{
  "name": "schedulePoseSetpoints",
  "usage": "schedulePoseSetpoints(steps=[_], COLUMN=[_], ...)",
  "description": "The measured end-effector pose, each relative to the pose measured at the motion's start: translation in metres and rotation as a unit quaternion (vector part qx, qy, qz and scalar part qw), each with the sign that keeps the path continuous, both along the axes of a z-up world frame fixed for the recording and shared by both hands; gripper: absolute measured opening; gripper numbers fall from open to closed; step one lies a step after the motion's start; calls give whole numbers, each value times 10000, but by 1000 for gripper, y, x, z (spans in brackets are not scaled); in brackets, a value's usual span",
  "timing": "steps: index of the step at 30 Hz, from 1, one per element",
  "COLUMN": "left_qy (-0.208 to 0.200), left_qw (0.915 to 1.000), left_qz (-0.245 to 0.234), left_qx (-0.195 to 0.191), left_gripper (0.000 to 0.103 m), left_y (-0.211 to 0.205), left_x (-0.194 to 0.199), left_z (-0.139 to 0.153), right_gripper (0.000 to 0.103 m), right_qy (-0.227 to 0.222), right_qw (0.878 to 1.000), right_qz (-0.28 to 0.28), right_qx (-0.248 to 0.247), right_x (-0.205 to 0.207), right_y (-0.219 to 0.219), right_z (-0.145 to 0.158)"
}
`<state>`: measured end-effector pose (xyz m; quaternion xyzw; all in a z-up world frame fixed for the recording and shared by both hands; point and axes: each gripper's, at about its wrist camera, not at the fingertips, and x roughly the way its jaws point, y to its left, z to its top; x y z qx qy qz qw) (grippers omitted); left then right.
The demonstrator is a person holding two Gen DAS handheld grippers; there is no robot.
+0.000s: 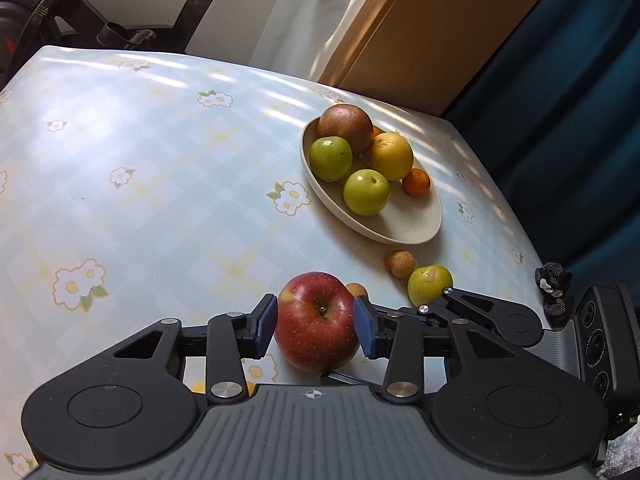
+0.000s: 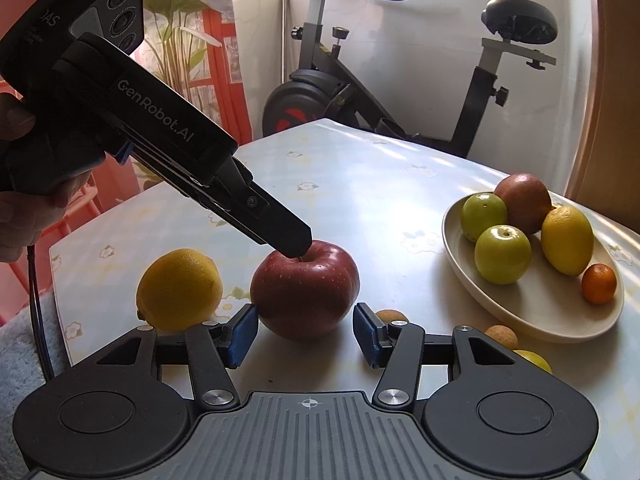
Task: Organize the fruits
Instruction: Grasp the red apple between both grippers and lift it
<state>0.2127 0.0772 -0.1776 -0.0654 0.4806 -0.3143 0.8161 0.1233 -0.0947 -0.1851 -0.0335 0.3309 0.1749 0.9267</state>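
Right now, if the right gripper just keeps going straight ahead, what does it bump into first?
Probably the big red apple. It sits on the table just ahead of the right gripper, in line with its open blue pads; the left gripper is already around it.

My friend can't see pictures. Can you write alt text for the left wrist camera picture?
The left gripper has its blue fingers on both sides of a red apple on a flowered tablecloth. Behind it, an oval bowl holds two green fruits, a brownish fruit, a lemon and a small orange fruit.
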Motion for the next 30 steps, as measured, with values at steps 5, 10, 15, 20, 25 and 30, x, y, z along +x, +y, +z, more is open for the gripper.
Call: schedulePoseSetpoints(steps=[5,10,15,20,25,30], left_qy=[75,130,116,200,270,224], left_qw=[9999,9998,9998,9995,9995,9997], left_qz=[13,116,149,186,39,-44], left_qx=[74,-15,-84,-149,-130,-101], left_gripper=[43,43,43,37,35,32], left_y=[-3,1,5,5,0,2], left_x=[4,7,10,14,13,11], left_z=[-6,-6,-5,-10,-15,-14], right_gripper=[49,49,49,49,52,58], right_qy=[31,58,53,79,80,145], right_qw=[10000,10000,9999,10000,9999,9999], right_qz=[39,-32,-110,-36,51,-20], right_qx=[-16,32,59,-6,-130,46], right_x=[1,-2,-1,1,4,10], right_y=[1,-3,-6,0,5,5], right_z=[0,-2,-2,-3,-4,-9])
